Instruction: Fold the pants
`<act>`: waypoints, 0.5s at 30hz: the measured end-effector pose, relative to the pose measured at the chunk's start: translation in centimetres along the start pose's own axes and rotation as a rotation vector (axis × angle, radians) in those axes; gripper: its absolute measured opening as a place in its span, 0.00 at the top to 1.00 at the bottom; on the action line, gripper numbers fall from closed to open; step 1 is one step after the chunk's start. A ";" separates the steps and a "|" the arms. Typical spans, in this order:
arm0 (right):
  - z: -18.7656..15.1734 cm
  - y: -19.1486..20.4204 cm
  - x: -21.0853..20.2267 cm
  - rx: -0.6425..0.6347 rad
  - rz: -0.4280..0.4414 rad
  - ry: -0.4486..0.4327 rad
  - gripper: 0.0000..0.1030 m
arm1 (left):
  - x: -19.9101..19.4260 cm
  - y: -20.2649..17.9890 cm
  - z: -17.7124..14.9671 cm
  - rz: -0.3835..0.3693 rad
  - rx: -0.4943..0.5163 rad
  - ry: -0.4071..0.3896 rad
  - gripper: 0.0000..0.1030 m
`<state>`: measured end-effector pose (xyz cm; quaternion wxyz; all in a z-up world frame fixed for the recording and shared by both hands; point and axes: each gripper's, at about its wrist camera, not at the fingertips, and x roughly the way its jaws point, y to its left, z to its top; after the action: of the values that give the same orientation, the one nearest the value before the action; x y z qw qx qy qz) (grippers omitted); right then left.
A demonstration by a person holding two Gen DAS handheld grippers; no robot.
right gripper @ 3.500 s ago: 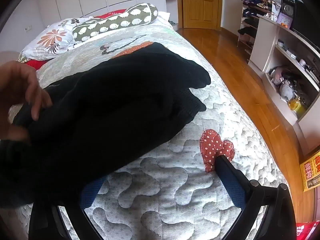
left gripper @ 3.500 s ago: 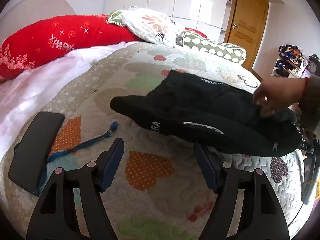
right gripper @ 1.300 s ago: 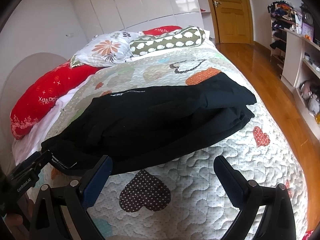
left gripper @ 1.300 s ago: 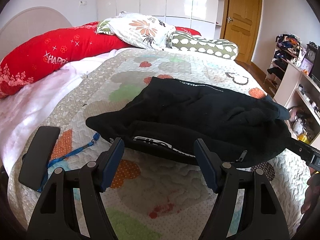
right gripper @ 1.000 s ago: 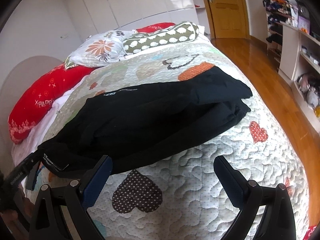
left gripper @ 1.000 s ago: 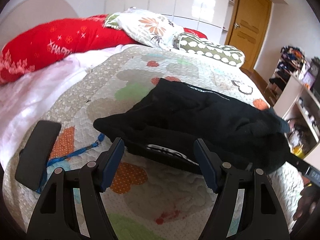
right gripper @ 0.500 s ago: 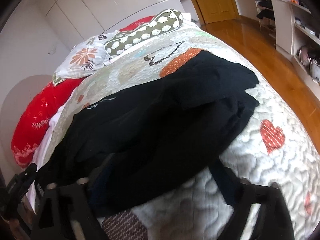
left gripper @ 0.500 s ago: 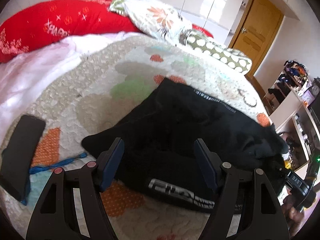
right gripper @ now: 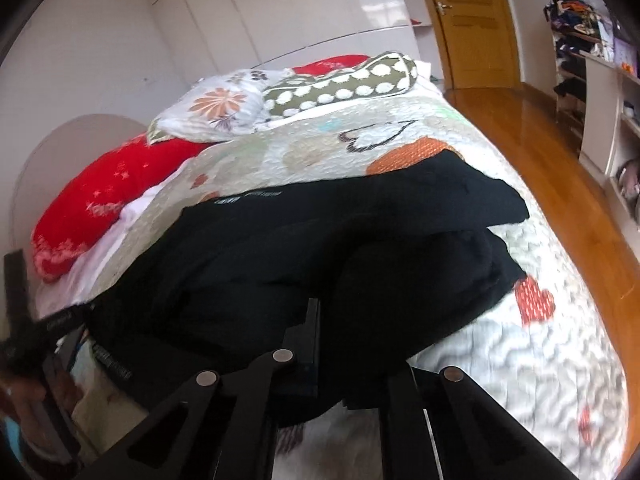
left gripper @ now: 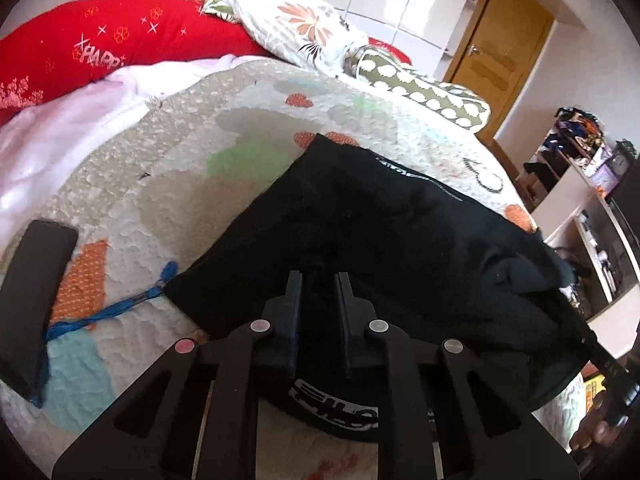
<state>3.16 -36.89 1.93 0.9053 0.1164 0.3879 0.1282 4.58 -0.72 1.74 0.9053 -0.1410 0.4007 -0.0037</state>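
We see one pair of black fabric pants (left gripper: 400,232) lying in a loose heap across the middle of the quilted bedspread with coloured heart patches (left gripper: 180,184), one edge near the bed's foot side and white lettering showing on the fabric in two places. Our left gripper (left gripper: 318,280) has its two dark blue fingers drawn close together with a fold of the black cloth pinched between them, at the near edge of the heap. Our right gripper (right gripper: 344,320) reaches into the same heap from the other end; its left finger stands up against the cloth, but the second finger is buried under the fabric, so we cannot tell whether that tool is clamped or apart.

Beside the pants on the bedspread lies one flat black rectangular phone-like object (left gripper: 36,300), with one blue braided cord (left gripper: 116,308) running from it up to the corner of the pants. At the head of the bed we count three pillows: one long red pillow with white lettering (left gripper: 120,44), one white pillow with an orange flower print (left gripper: 296,28), and one olive bolster with white dots (left gripper: 424,92). A pale pink sheet (left gripper: 60,136) shows beneath the bedspread's edge.

Further off stand one closed wooden door (right gripper: 468,20), a glossy wooden floor (right gripper: 560,152) and white open shelving (right gripper: 608,120) crowded with small items.
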 end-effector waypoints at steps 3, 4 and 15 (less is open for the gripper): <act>-1.8 0.6 -2.1 -0.006 0.016 0.008 0.94 | -1.6 0.6 -0.9 -0.003 0.024 -0.008 0.86; -2.8 0.7 -2.8 0.005 0.033 0.018 0.94 | -1.8 0.9 -1.3 0.001 0.028 -0.002 0.86; -6.5 -4.3 -6.1 0.129 -0.010 0.095 0.62 | -0.9 2.3 -4.0 0.029 0.016 0.048 0.86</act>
<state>-5.02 -42.14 0.34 0.8772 0.1662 0.4383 0.1037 0.86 0.55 -0.74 0.8966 -0.1276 0.4241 0.0027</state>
